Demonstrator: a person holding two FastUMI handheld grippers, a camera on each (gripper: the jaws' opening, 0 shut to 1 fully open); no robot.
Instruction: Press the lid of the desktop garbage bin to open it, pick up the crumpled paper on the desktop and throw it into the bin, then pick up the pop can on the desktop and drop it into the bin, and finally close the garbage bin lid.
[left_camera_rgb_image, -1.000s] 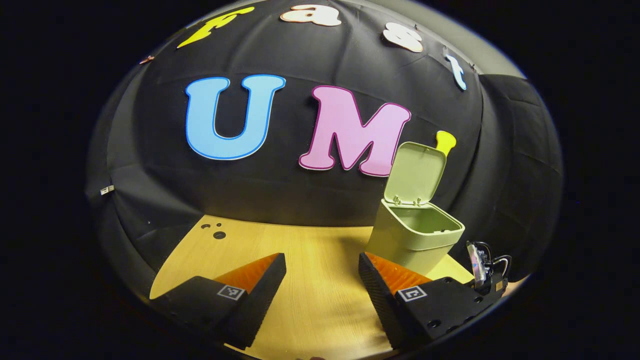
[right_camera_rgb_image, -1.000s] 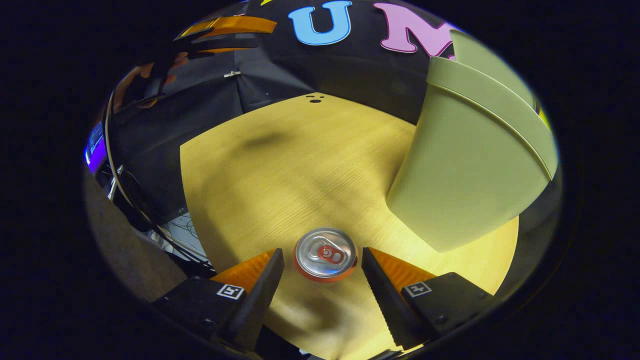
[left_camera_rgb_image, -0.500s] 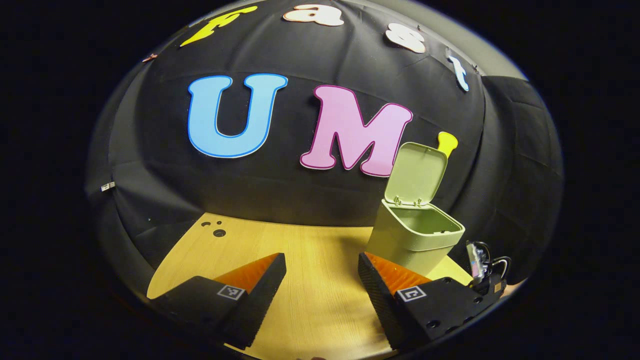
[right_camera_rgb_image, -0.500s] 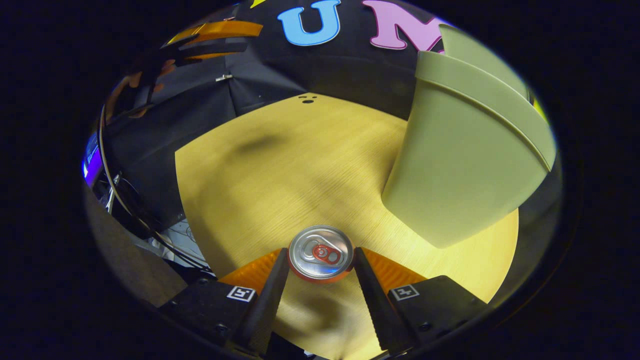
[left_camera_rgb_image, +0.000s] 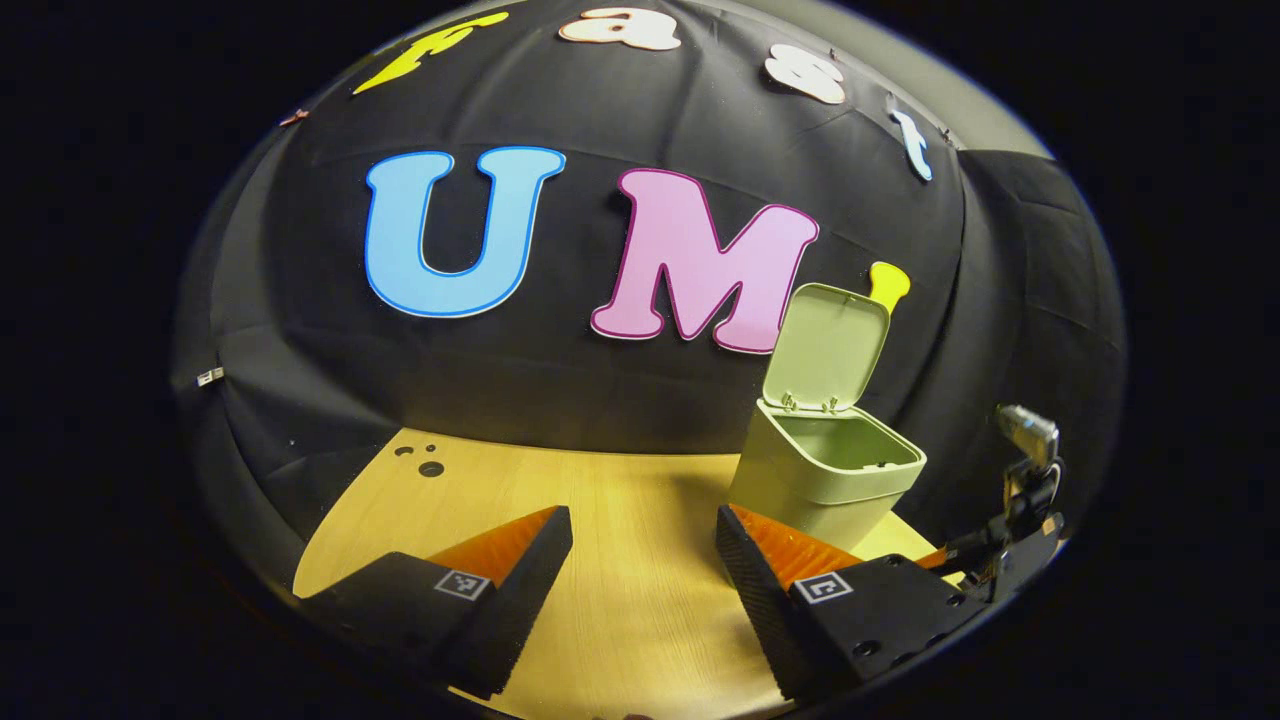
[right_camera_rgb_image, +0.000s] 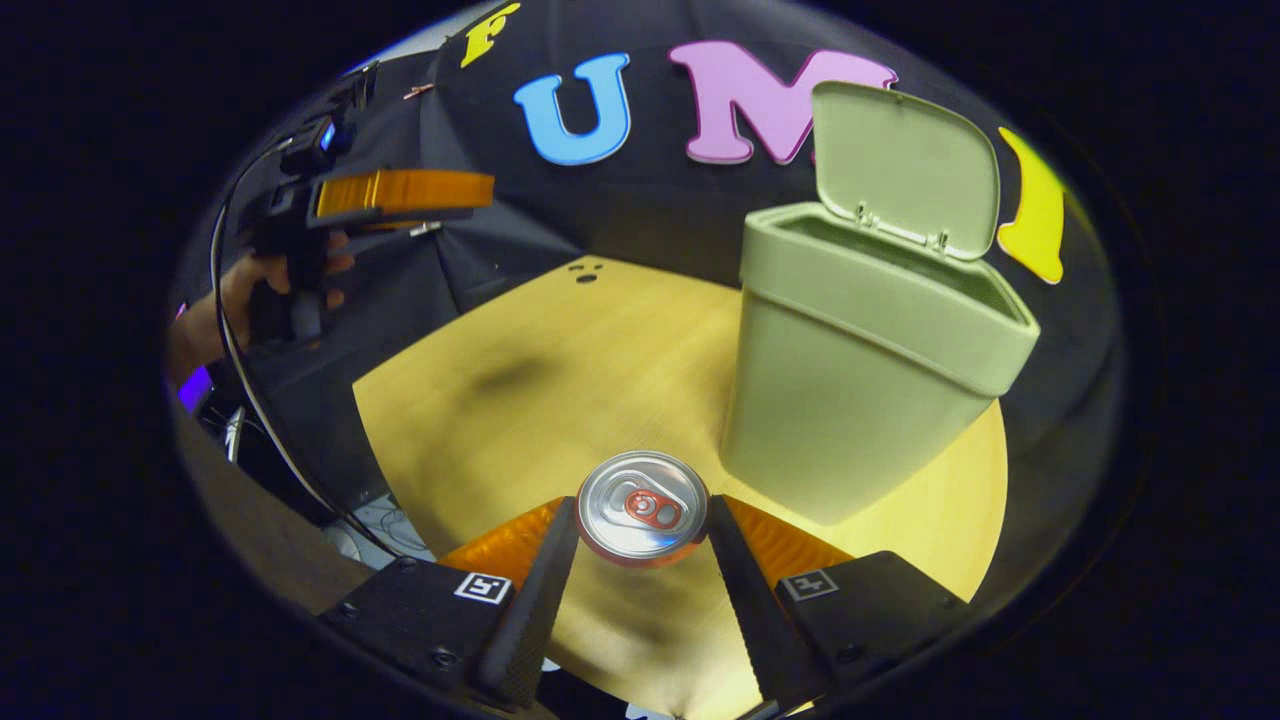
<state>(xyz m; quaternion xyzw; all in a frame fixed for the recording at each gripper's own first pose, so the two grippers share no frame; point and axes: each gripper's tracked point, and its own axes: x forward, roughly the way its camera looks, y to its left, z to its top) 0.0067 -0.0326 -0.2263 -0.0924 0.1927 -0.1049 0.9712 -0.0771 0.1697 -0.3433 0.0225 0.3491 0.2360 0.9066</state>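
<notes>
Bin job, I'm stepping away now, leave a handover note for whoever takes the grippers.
Right gripper: shut on the can, upright, just in front of the bin.
Left gripper: open, holding nothing, above the table.
Bin lid is up. No crumpled paper lies on the table; whether it is in the bin cannot be seen.
Left: drop the can into the bin, then close the lid.

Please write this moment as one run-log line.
right tongs: shut on pop can | left tongs: open, empty | garbage bin: lid open
</notes>
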